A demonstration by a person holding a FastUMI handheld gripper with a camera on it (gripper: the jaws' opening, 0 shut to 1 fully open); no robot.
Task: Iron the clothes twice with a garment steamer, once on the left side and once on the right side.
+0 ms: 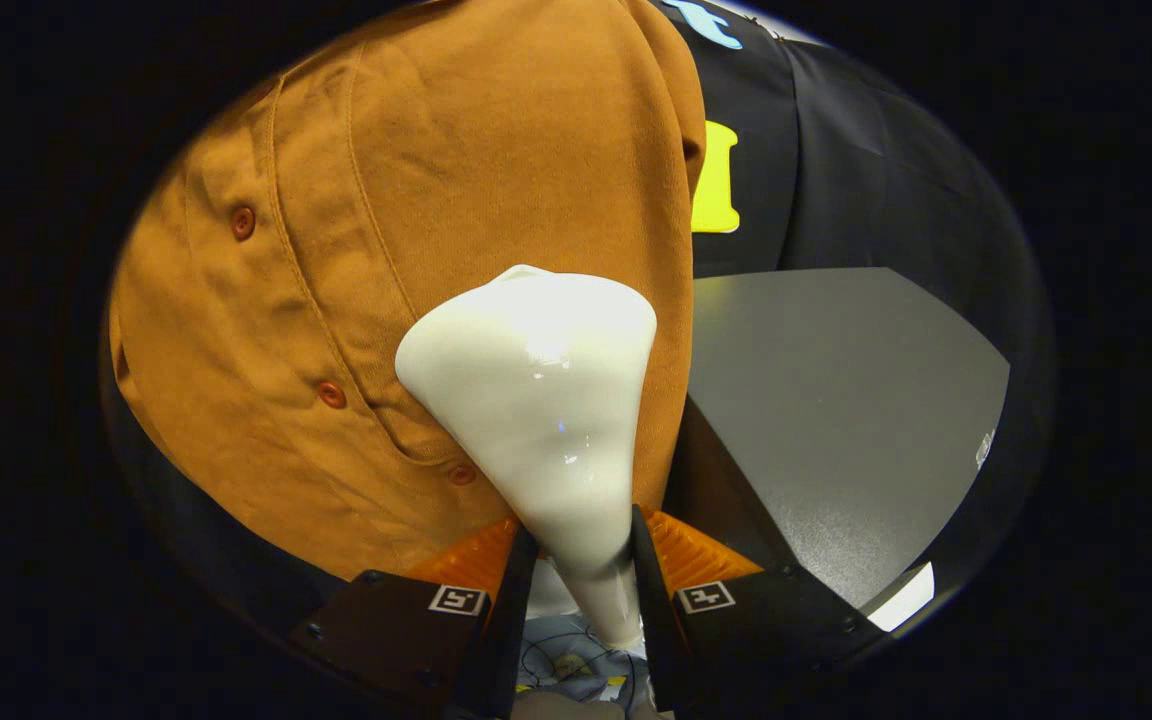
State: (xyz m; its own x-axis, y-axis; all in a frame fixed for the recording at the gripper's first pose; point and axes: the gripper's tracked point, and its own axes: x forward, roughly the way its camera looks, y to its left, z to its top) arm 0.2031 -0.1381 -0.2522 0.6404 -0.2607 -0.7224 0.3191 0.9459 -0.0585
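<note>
Glossy white plastic forms the cone-shaped garment steamer, whose narrow neck is clamped between the two fingers of the tool, both pressing on it with only the neck's width between them. The steamer's wide head extends ahead of the fingers and lies against the right part of a rust-brown buttoned garment, beside the line of buttons along its placket. To the right of the garment, a grey counter stands before the black cloth wall.
</note>
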